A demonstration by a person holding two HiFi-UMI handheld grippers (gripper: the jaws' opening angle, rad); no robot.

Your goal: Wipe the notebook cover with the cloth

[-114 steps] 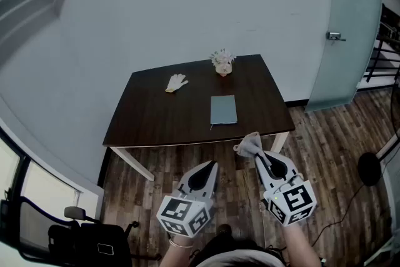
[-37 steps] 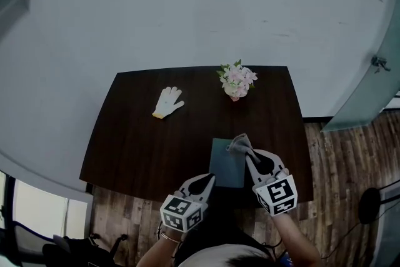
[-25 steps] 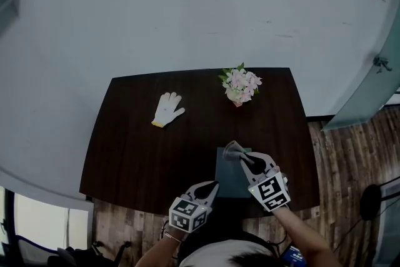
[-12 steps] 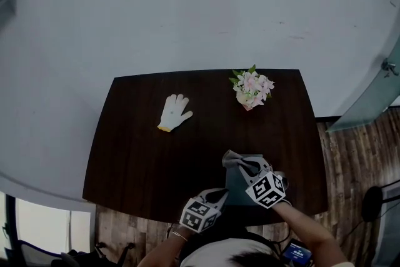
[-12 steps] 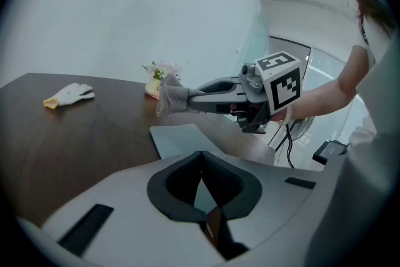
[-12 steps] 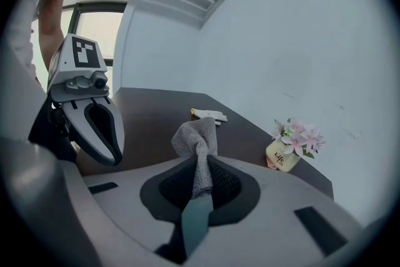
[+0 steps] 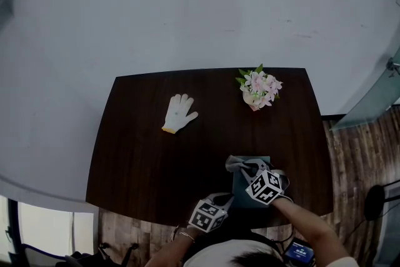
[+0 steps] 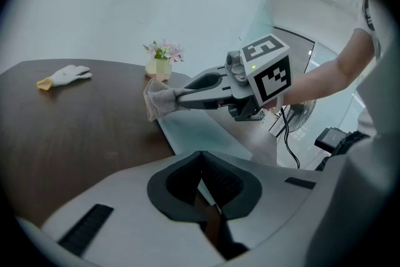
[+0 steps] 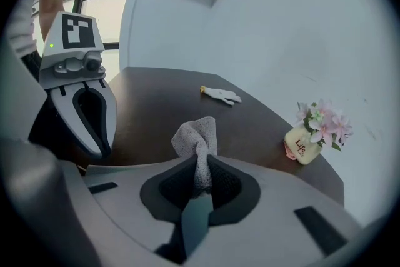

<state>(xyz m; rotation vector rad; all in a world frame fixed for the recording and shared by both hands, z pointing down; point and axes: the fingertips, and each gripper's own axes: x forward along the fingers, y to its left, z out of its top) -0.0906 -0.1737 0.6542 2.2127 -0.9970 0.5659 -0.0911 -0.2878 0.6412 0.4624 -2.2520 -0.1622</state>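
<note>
1. Head view
   - The notebook (image 7: 240,183) lies flat on the dark table (image 7: 144,153), close to its near edge.
   - The right gripper (image 7: 245,167) reaches over the notebook's far end, with the grey cloth (image 7: 234,163) bunched at its tip.
   - The left gripper (image 7: 226,199) sits at the notebook's near-left corner. Contact cannot be confirmed from this view.
   - Only this view shows the full layout. A white glove (image 7: 180,113) and a flower pot (image 7: 260,89) stand well apart from the work area.

2. Left gripper view
   - The left gripper (image 8: 201,159) has its jaws together with nothing between them.
   - Only this view shows the side profile. The cloth (image 8: 156,102) hangs at the far-left corner of the notebook (image 8: 200,131), and the right gripper (image 8: 181,97) is held nearly level above the cover.
   - Risk: the notebook does not appear to be pinned. A firm stroke towards the person could drag it off the near edge.

3. Right gripper view
   - The right gripper (image 9: 199,179) is clamped on a narrow neck of the cloth (image 9: 197,134), and the wad fans out beyond the tips.
   - Only this view shows how little cloth is gripped.
   - Risk: friction on the cover could pull the cloth out of the jaws.
   - Risk: the bunched wad is small, so too steep a tilt could let the jaw tips scrape the cover.
</note>
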